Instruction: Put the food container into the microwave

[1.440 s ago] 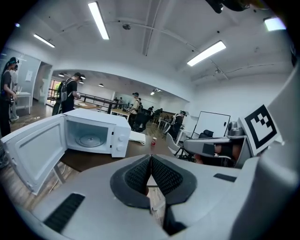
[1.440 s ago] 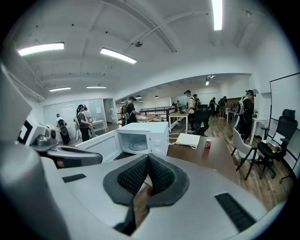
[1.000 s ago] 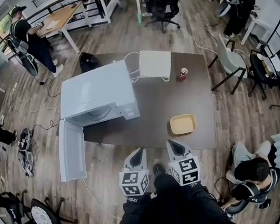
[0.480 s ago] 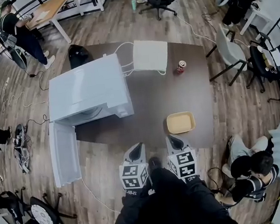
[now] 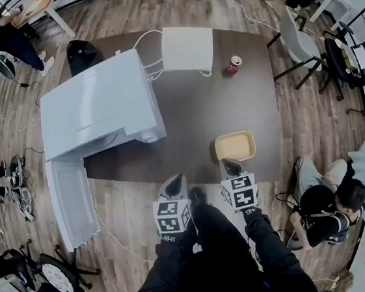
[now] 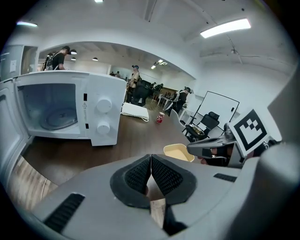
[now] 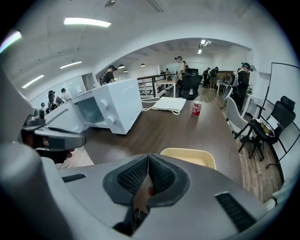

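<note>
Head view: dark brown table (image 5: 243, 102) with a white microwave (image 5: 99, 106) on its left part. The microwave door (image 5: 71, 200) is swung fully open, out past the table's near edge. The food container (image 5: 235, 146), a shallow yellow rectangular tray, sits on the table near the near-right edge, well apart from the microwave.

The left gripper (image 5: 175, 179) and right gripper (image 5: 229, 165) are side by side at the near table edge. The right gripper's tip is just beside the container's near rim; contact is hard to judge from above.

Left gripper view: pads pressed together, tips meeting, nothing between them. The microwave cavity with its glass turntable (image 6: 58, 117) is visible at left.

Right gripper view: jaws also clenched on nothing, with the container directly beyond them and apart from the pads.

A red soda can (image 5: 234, 65) stands upright on the far right of the table. A white flat item (image 5: 187, 48) lies at the far edge with a white cable (image 5: 151, 70) running from it, possibly a folded pad or bag. A seated person (image 5: 327, 204) is on the floor to the right of the table.
</note>
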